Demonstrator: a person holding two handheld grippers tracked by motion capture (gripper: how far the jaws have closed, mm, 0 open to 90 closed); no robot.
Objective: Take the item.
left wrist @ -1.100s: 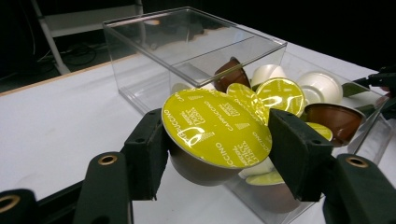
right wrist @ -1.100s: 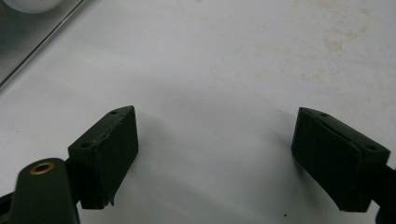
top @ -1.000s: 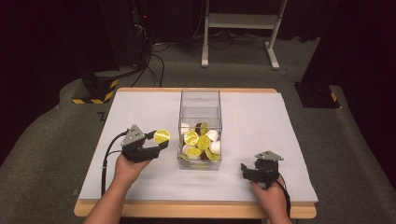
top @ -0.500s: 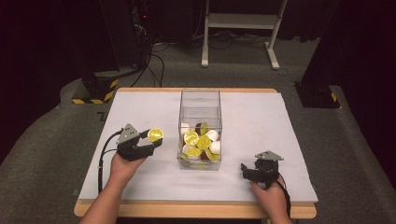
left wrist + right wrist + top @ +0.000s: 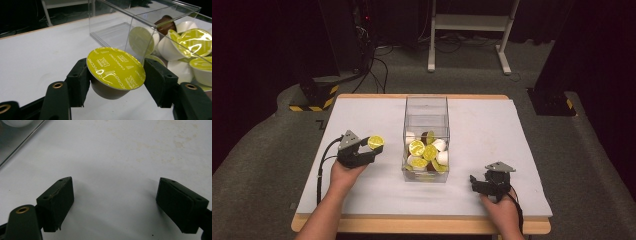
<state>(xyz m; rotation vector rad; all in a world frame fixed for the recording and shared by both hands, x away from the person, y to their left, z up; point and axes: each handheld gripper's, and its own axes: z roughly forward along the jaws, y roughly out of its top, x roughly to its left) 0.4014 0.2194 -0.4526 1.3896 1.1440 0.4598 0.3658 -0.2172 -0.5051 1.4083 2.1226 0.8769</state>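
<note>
The yellow-lidded brown coffee capsule (image 5: 113, 71) is clamped in the jaws of the left gripper (image 5: 364, 148), which has drifted away from the clear plastic box (image 5: 427, 137) of capsules since a second ago, likely heading to set it on the white table (image 5: 492, 130); the right gripper (image 5: 484, 186) rests there, jaws apart, empty.

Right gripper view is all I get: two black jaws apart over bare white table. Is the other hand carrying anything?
Observer: Yes. The left gripper is shut on a coffee capsule with a yellow-green foil lid.
Operator: Any print on the lid?
Observer: "Cappuccino", repeated across the foil in the left gripper view.
Operator: Where is it relative to the box?
Observer: Just left of the clear plastic box, outside it; the box holds more capsules.
</note>
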